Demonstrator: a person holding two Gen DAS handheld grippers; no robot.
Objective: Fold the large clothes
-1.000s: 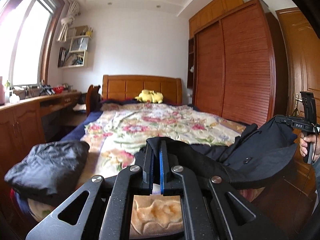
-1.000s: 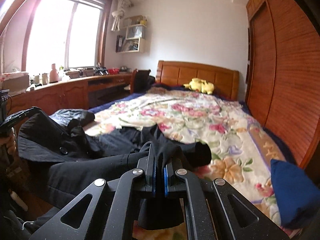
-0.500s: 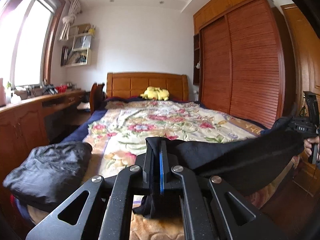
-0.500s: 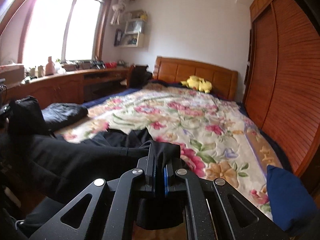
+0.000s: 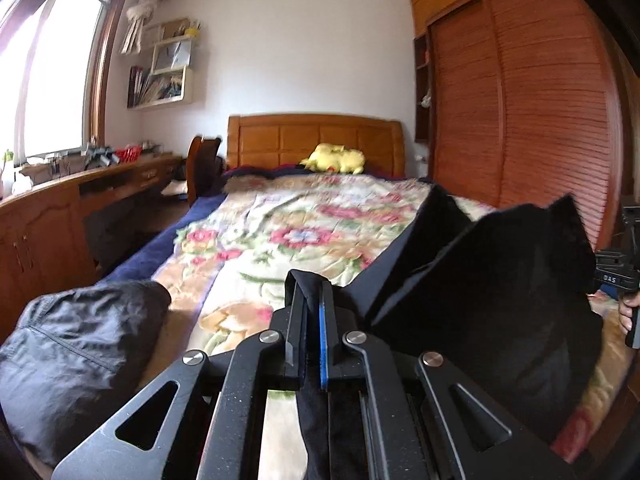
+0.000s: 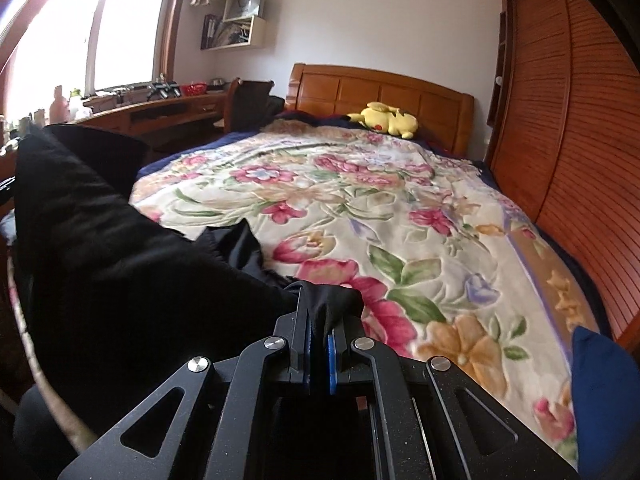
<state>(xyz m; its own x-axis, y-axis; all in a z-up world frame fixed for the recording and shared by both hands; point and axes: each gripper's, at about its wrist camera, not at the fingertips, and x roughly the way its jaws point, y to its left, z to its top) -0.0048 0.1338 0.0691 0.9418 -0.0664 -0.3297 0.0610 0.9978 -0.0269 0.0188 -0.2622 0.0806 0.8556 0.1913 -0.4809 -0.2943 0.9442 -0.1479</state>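
Observation:
A large black garment [image 5: 488, 292] is stretched between my two grippers above the foot of the bed. My left gripper [image 5: 308, 312] is shut on one edge of it. My right gripper [image 6: 320, 320] is shut on another edge; the cloth [image 6: 104, 256] billows up on the left of that view. The right gripper's handle also shows at the right edge of the left wrist view [image 5: 624, 272]. The garment hangs lifted, part of it trailing on the floral blanket [image 6: 360, 208].
A folded dark jacket [image 5: 76, 356] lies at the bed's near left corner. A yellow plush [image 6: 384, 118] sits by the headboard. A wooden desk [image 5: 60, 216] runs on the left, a wardrobe [image 5: 520, 112] on the right. A blue cushion [image 6: 600, 384] lies at the bed's right.
Both grippers have risen and moved forward over the bed, lifting the black garment off the blanket. The cloth now billows up between them.

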